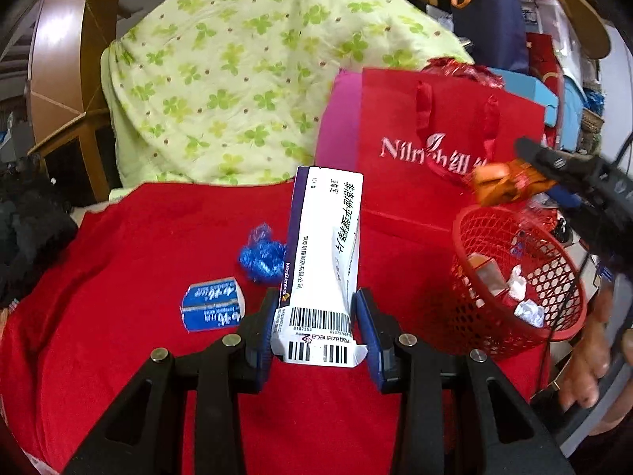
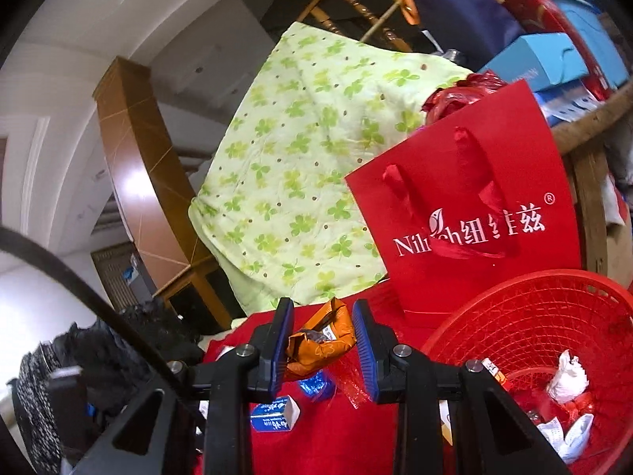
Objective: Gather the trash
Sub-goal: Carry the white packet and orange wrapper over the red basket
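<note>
Between your left fingers (image 1: 314, 324) a white medicine box (image 1: 322, 253) stands upright, pinched at its barcode end; "AstraZeneca" runs along its purple edge, and the barcode digits are too small to read. On the red cloth (image 1: 130, 324) beside it lie a flattened blue carton (image 1: 211, 306) with white script and a crumpled blue foil (image 1: 261, 255). Over at your right, the fingers (image 2: 322, 346) clamp an orange wrapper (image 2: 320, 346), held above the cloth just left of the red basket (image 2: 526, 316). That basket holds crumpled white paper (image 2: 565, 376) and other scraps. Behind it stands a red gift bag (image 2: 467, 213) printed "Nilrich" in white, partly hidden by its ribbon handles, followed by Chinese characters and an ® mark. A green clover-print quilt (image 1: 245, 75) is heaped at the back.
</note>
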{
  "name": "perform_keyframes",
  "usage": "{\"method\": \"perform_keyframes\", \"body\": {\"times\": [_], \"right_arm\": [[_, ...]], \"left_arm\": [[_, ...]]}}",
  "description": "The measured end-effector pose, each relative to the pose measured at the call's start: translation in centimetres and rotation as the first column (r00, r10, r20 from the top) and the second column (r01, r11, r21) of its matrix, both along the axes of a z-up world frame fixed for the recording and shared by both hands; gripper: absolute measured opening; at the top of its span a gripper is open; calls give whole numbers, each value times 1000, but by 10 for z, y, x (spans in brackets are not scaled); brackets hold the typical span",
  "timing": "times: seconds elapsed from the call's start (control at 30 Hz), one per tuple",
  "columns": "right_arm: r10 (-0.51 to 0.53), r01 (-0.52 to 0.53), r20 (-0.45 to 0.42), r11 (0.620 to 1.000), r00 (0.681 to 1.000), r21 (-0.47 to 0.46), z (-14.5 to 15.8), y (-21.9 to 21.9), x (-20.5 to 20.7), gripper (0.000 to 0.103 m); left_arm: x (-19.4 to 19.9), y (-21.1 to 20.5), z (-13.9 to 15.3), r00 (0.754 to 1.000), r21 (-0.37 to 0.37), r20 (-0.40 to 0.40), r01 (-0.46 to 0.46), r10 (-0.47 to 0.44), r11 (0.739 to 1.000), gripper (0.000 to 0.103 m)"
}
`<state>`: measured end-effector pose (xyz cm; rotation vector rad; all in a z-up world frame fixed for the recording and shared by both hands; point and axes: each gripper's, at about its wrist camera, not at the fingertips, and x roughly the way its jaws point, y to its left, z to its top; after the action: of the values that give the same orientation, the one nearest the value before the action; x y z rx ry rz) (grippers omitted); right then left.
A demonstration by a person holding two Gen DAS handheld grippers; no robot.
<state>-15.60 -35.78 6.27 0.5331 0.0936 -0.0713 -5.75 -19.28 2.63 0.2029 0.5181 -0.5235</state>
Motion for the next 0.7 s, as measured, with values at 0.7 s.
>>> {"method": "perform_keyframes", "body": {"times": [0.7], "right_arm": [[-268,266,6,958,964,104,-10,-95,-74,35]], "left_arm": [[-56,-111,26,963,74,84,249,-255,966,40]]}}
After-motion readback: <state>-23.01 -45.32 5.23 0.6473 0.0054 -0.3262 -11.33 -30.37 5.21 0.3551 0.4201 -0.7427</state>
